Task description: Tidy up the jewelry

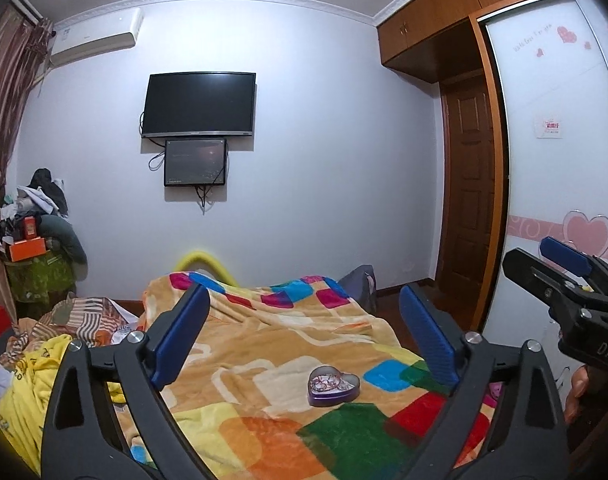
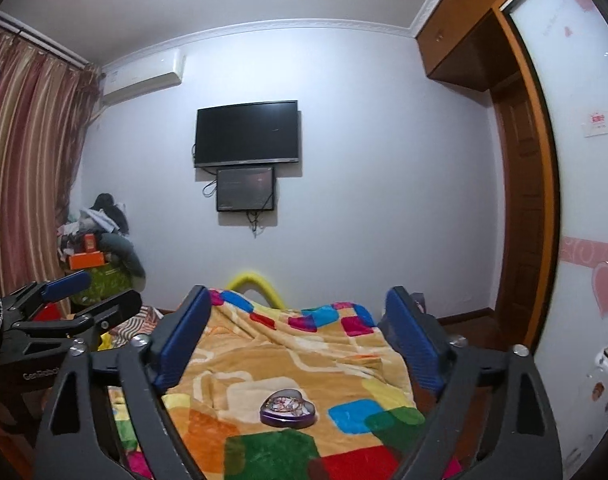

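Note:
A purple heart-shaped tin [image 1: 334, 385] lies open on the colourful blanket [image 1: 264, 344], with several pieces of jewelry tangled inside it. My left gripper [image 1: 304, 336] hangs above and short of the tin, its blue pads wide apart and nothing between them. In the right wrist view the same tin [image 2: 287, 407] sits low between the fingers of my right gripper [image 2: 300, 336], which is also open and holds nothing. Each gripper shows in the other's view: the right one [image 1: 560, 276] at the right edge, the left one [image 2: 80, 300] at the left.
The bed fills the foreground under a patchwork blanket [image 2: 288, 352]. Rumpled clothes [image 1: 44, 360] lie on its left side. Clutter [image 1: 36, 232] is piled in the far left corner. A TV [image 1: 200, 104] hangs on the wall, a wardrobe [image 1: 552, 160] stands at the right.

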A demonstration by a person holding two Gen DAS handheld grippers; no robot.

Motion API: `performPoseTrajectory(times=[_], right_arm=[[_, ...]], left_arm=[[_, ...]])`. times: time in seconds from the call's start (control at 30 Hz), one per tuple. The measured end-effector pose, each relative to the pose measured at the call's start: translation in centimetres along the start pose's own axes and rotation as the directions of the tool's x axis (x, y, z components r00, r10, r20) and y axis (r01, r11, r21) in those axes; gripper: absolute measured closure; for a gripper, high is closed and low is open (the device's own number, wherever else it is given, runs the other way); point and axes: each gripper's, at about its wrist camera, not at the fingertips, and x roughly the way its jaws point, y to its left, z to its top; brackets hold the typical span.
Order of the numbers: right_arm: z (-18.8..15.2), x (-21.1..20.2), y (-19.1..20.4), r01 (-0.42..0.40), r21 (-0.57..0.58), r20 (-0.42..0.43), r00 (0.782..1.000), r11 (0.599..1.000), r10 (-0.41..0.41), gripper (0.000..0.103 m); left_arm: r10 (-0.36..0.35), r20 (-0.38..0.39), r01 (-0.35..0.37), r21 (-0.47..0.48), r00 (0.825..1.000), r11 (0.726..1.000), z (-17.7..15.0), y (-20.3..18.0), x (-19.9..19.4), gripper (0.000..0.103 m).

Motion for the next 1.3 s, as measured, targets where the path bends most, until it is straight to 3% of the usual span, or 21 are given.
performPoseTrajectory(times=[0.13,1.3], right_arm=[[-0.2,-0.8,0.1,0.034,-0.026,0.006,0.999,0.999,-0.034,0.005],[-0.7,-1.6,-0.2,0.022,-0.027,-0.052,0.998,0.999,-0.024,0.005]], left_arm=[[-0.007,0.000,0.007,-0.009,1.000,1.000,-0.2,0.0,-0.7,0.007],[-0.016,-0.031,0.016,-0.016,0.999,1.000,-1.1,0.0,-0.3,0.005]])
